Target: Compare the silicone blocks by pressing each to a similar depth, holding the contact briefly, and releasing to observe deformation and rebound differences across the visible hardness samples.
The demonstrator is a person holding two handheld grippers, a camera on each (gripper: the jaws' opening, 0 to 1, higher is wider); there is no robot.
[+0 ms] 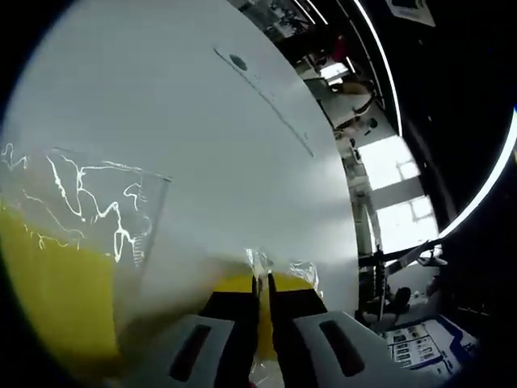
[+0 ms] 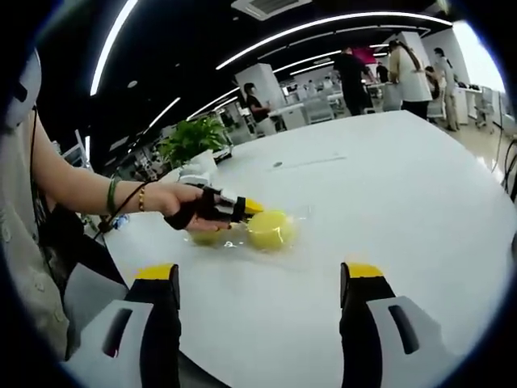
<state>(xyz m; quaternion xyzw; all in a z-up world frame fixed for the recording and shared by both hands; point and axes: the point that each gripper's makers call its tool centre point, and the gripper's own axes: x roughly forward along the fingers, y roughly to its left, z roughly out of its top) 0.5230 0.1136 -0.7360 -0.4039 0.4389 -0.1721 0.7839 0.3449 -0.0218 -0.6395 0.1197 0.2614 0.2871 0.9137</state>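
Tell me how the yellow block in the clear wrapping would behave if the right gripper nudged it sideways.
The yellow block looks rounded, so it may roll or rock rather than slide. Its clear wrapping is loose and crinkled, so it probably slips over the smooth white table. The left gripper beside it might hold it back.

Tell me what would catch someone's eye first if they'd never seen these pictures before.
Probably the yellow silicone blocks in clear wrapping on the white table, bright against it in the right gripper view. The left gripper, held in a person's hand, reaches them, its jaws nearly closed around yellow material. In the left gripper view, a wrapped yellow block looms large at the left.
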